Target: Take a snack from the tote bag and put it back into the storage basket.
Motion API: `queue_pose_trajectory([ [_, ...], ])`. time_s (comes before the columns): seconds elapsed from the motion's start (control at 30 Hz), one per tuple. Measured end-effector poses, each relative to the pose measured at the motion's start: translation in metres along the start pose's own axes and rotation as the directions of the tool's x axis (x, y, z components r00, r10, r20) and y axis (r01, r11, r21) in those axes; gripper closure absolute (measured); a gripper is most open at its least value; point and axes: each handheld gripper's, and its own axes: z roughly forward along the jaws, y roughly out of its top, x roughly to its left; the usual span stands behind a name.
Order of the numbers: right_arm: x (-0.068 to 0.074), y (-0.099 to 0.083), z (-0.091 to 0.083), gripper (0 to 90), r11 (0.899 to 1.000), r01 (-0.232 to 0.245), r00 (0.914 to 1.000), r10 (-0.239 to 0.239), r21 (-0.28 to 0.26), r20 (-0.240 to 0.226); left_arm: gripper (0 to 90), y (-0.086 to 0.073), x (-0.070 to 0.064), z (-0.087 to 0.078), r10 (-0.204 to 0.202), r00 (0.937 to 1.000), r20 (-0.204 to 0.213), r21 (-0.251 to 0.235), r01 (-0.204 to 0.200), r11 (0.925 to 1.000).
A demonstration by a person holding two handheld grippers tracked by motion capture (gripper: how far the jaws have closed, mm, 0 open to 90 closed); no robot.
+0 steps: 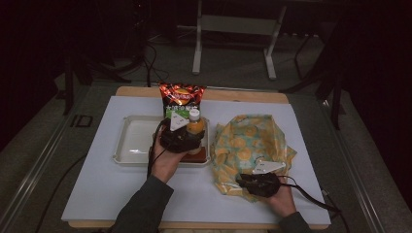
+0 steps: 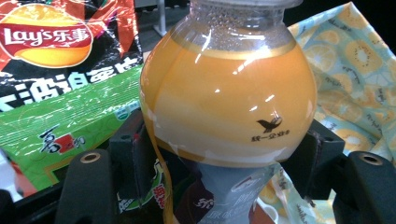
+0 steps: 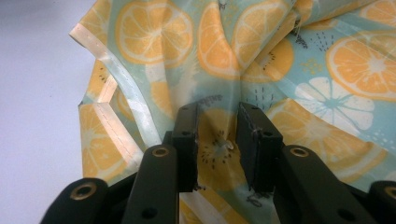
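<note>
Over the white tray (image 1: 131, 145), left tool (image 1: 187, 138) is clamped on the orange juice bottle (image 2: 224, 107), upright, chip bag (image 1: 182, 99) just behind. Right tool (image 3: 217, 140) sits on the orange-print cloth (image 3: 280, 70), jaws slightly apart, a fold between them; grip unclear.

**Two hands, two grippers**

The left hand (image 1: 167, 158) reaches forward from the near edge of the table toward its middle. Its sleeve is dark. The left gripper (image 1: 192, 138) has its jaws spread wide and pressed on both sides of something round. The right hand (image 1: 279, 196) stays low, close to the near right corner. The right gripper (image 1: 243, 180) points left. Its jaws sit a little apart, and they seem to be pinching a fold between them.
</note>
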Motion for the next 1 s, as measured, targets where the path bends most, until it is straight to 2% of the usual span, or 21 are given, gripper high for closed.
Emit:
queue_pose_trajectory([
  [0.67, 0.0, 0.0, 0.0, 69.4, 1.0, -0.001, 1.0, 0.001, -0.001, 0.0, 33.3, -0.009, 0.018, -0.012, -0.047, 0.9986, -0.026, -0.007, 0.047, 0.9989],
  [1.0, 0.0, 0.0, 0.0, 69.4, 1.0, -0.002, 1.0, 0.002, -0.001, -0.001, 33.3, -0.012, 0.023, -0.017, -0.051, 0.998, -0.036, -0.008, 0.051, 0.9987],
])
